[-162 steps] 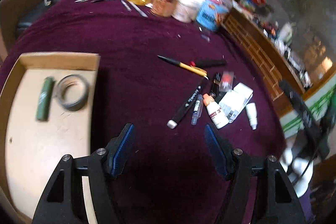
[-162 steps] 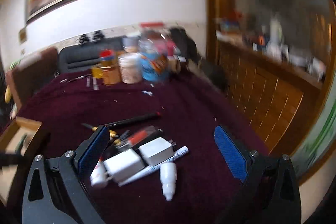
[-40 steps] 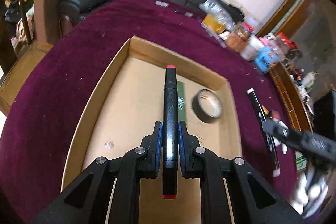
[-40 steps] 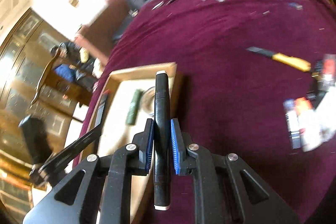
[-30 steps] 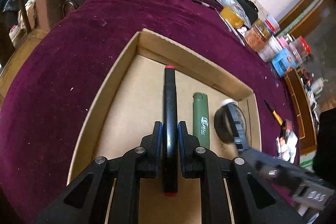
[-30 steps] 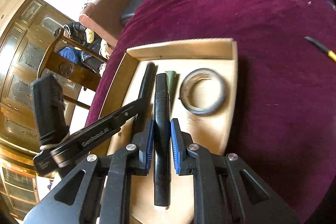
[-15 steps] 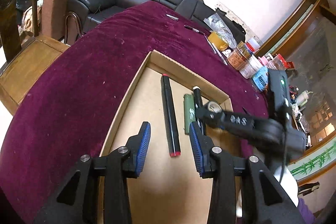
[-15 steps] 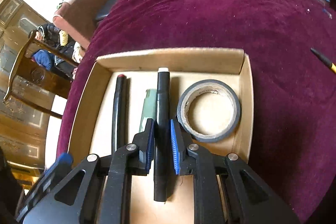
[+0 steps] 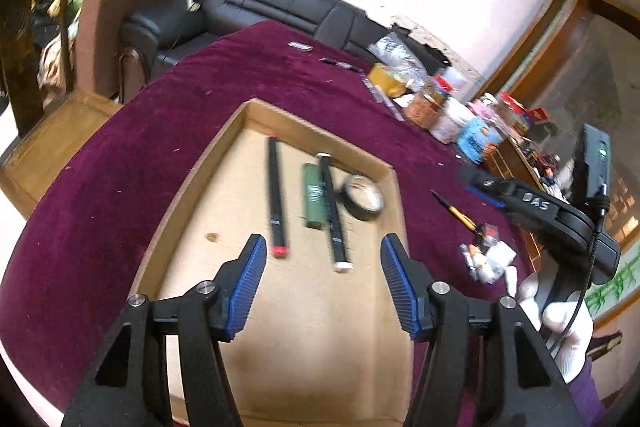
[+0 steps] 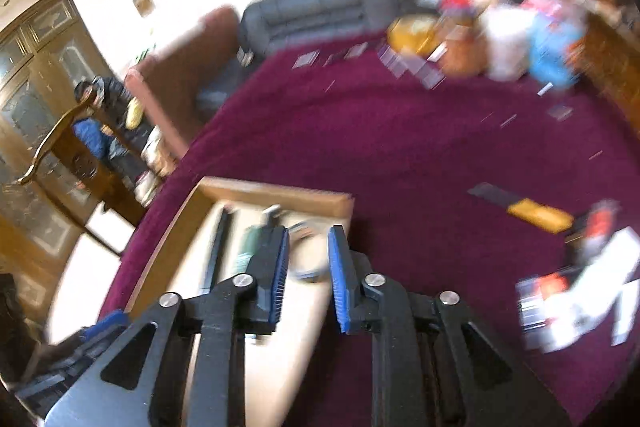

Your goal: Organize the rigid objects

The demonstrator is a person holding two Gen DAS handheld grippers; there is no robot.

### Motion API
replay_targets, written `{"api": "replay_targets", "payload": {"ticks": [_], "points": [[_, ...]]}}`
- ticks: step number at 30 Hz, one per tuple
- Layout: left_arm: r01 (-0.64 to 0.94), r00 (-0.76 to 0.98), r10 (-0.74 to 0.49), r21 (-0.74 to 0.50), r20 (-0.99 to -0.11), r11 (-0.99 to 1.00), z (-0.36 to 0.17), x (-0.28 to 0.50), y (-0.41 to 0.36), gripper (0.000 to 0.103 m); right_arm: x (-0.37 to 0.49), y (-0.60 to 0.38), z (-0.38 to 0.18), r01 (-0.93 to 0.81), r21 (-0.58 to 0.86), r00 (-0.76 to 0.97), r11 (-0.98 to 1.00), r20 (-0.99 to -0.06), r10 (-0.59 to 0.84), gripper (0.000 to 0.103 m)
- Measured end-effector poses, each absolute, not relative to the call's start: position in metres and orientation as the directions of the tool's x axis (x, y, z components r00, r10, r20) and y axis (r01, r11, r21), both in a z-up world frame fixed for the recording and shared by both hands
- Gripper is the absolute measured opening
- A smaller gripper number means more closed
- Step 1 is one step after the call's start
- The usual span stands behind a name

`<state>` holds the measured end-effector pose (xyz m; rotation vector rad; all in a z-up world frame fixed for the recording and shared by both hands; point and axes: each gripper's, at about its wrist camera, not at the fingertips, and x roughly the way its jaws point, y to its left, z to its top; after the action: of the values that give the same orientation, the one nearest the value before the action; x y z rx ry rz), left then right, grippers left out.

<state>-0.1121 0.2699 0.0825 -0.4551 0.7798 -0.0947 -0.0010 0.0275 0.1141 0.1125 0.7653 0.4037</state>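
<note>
A shallow cardboard tray (image 9: pixel 224 143) lies on the purple cloth. In it lie a black marker with a red end (image 9: pixel 276 203), a green lighter (image 9: pixel 314 201), a black marker with a white end (image 9: pixel 334 215) and a roll of dark tape (image 9: pixel 364 197). My left gripper (image 9: pixel 322 283) is open and empty above the tray's near half. My right gripper (image 10: pixel 306 271) is open a little and empty, above the tray's right side; it shows in the left wrist view (image 9: pixel 484 193) too. The right wrist view is blurred.
A yellow-black pen (image 9: pixel 454 211) and a heap of small white items (image 9: pixel 488 259) lie on the cloth right of the tray. Jars and tins (image 9: pixel 448 111) stand at the table's far edge. A black sofa (image 9: pixel 276 7) and a brown chair (image 9: pixel 116 11) stand beyond.
My right gripper let go of the white-ended marker in the tray and pulled back to the right. My left gripper opened wider and drew back from the red-ended marker.
</note>
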Motion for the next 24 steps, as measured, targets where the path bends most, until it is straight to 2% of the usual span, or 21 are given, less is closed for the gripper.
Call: {"api": "replay_targets", "payload": {"ticks": [1, 2, 3, 4, 6, 7, 9, 13, 23, 24], "points": [[-0.065, 0.718, -0.252, -0.424, -0.649, 0.903, 0.086, -0.116, 0.261, 0.054, -0.01, 0.009, 0.123, -0.292, 0.195, 0.707, 0.936, -0.615, 0.349, 0.047], [-0.048, 0.723, -0.258, -0.418, -0.642, 0.907, 0.09, -0.12, 0.252, 0.055, -0.019, -0.007, 0.13, -0.264, 0.154, 0.756, 0.952, -0.581, 0.303, 0.059], [-0.027, 0.725, -0.267, -0.414, -0.634, 0.91, 0.093, -0.123, 0.242, 0.057, -0.026, -0.024, 0.136, -0.226, 0.118, 0.8, 0.967, -0.543, 0.254, 0.085], [-0.006, 0.725, -0.281, -0.414, -0.629, 0.91, 0.094, -0.126, 0.23, 0.06, -0.032, -0.047, 0.139, -0.172, 0.084, 0.849, 0.981, -0.492, 0.191, 0.096], [0.024, 0.718, -0.306, -0.416, -0.626, 0.909, 0.095, -0.129, 0.211, 0.061, -0.029, -0.074, 0.138, -0.117, 0.064, 0.864, 0.991, -0.485, 0.134, 0.103], [0.045, 0.707, -0.326, -0.421, -0.627, 0.906, 0.093, -0.13, 0.199, 0.061, -0.017, -0.093, 0.132, -0.068, 0.037, 0.833, 0.997, -0.548, 0.077, 0.103], [0.079, 0.684, -0.363, -0.431, -0.632, 0.899, 0.09, -0.13, 0.177, 0.061, 0.003, -0.11, 0.121, -0.05, 0.029, 0.77, 0.998, -0.635, 0.057, 0.103], [0.123, 0.634, -0.395, -0.418, -0.665, 0.9, 0.081, -0.131, 0.139, 0.061, 0.033, -0.117, 0.092, -0.102, 0.017, 0.686, 0.995, -0.723, 0.083, 0.1], [0.144, 0.59, -0.38, -0.371, -0.712, 0.918, 0.076, -0.132, 0.116, 0.061, 0.109, -0.075, 0.032, -0.249, -0.013, 0.557, 0.968, -0.82, 0.132, 0.099], [0.136, 0.588, -0.377, -0.371, -0.715, 0.918, 0.076, -0.131, 0.118, 0.061, 0.115, -0.073, 0.029, -0.258, -0.025, 0.546, 0.966, -0.829, 0.125, 0.094]]}}
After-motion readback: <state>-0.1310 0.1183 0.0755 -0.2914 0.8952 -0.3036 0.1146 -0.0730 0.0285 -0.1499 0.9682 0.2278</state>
